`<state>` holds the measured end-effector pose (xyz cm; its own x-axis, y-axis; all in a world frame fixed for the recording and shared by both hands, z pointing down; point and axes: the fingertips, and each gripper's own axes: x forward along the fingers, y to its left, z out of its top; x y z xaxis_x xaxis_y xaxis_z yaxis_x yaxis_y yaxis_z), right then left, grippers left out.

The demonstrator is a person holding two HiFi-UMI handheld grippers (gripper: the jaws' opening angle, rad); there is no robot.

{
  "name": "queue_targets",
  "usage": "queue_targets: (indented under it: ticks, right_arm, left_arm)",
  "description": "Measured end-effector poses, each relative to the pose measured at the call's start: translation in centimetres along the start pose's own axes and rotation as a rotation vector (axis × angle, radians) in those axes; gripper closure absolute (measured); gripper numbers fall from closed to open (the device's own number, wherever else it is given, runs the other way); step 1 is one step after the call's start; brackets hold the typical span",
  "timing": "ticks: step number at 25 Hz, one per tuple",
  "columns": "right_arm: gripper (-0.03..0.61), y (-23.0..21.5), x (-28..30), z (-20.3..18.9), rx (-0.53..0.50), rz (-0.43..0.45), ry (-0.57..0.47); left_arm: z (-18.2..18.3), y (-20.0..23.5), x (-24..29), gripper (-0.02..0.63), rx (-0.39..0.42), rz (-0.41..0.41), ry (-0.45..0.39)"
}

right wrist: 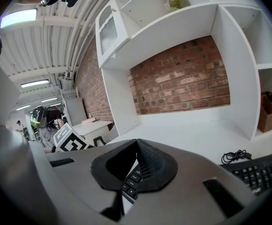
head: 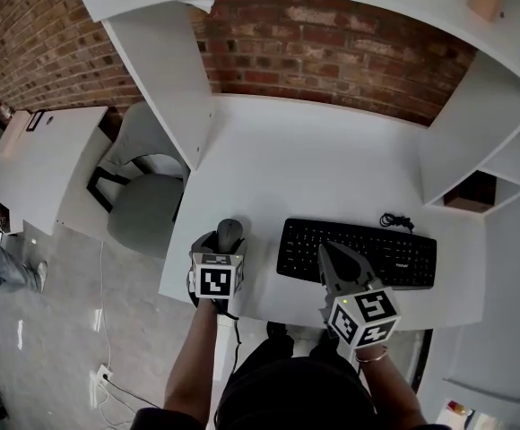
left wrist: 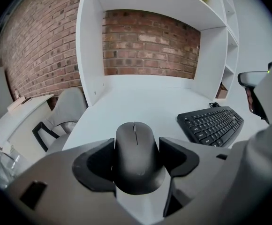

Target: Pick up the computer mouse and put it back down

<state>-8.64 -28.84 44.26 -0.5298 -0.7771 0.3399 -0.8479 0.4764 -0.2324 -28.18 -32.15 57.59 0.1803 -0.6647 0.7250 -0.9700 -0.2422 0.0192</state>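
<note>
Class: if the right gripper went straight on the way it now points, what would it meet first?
Probably nothing near: the right gripper, fingers shut, points over the keyboard below it, then across bare desk towards the brick wall. Whether it touches desk or wall first is unclear.

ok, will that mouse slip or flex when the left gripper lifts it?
Probably rigid: the mouse looks like a hard moulded shell. Its smooth, rounded sides might slide in the grip of the left gripper. Likely light for its size; no cable shows.

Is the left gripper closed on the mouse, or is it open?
Closed. The left gripper has both jaws against the sides of the mouse.
</note>
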Motion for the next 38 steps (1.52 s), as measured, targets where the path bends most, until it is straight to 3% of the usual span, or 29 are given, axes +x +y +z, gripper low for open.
queue_targets:
  ticks: [16, 24, 38]
  right_arm:
    - [0.574, 0.0, 1.9, 0.1, 0.004, -0.082, 0.014]
    - [0.574, -0.2, 1.9, 0.0, 0.006, -0.098, 0.017]
    - [0.574, 0.0, 1.6, 0.1, 0.006, -0.103, 0.013]
  left_arm:
    - [0.7, 0.9, 4.9, 0.321, -0.004, -0.060, 0.024]
    - [0.5, 1.2, 5.3, 0.321, -0.024, -0.047, 0.047]
    - [1.1, 1.2, 5.2, 0.311, 0.000, -0.039, -0.013]
